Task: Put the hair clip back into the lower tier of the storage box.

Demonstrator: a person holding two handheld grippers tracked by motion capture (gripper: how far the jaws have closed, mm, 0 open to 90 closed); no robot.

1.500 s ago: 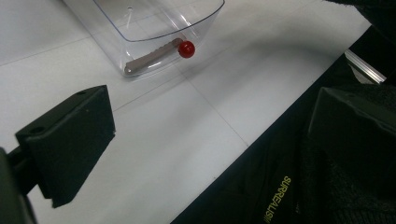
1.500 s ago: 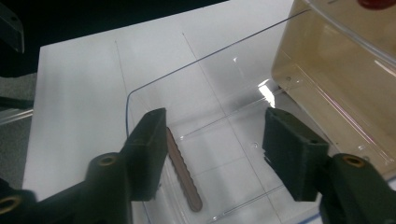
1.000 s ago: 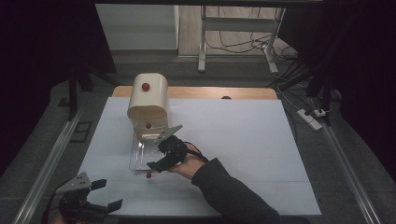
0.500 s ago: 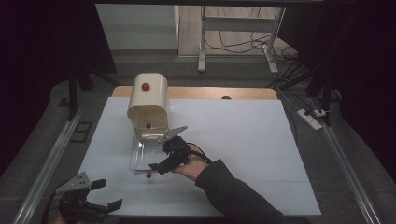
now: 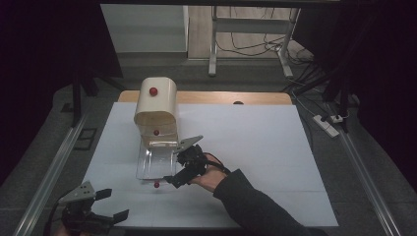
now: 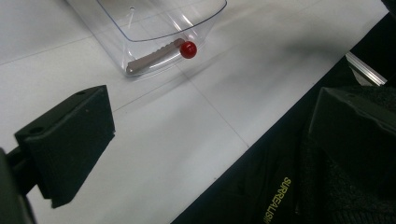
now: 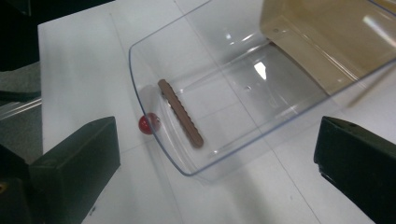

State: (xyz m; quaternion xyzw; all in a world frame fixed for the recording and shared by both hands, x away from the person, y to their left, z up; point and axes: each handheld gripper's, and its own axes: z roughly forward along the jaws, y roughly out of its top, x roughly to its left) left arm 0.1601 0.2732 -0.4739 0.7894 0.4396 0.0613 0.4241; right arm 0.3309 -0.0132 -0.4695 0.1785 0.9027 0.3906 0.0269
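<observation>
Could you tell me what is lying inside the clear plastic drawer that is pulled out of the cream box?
A brown serrated strip lies inside the clear drawer, against its front wall. The drawer's back end is covered by the cream box, so anything there is hidden.

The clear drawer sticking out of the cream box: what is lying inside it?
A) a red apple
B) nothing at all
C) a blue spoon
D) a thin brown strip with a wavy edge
D: in the right gripper view a thin brown strip with a wavy edge lies on the floor of the clear drawer, near its front wall.
</observation>
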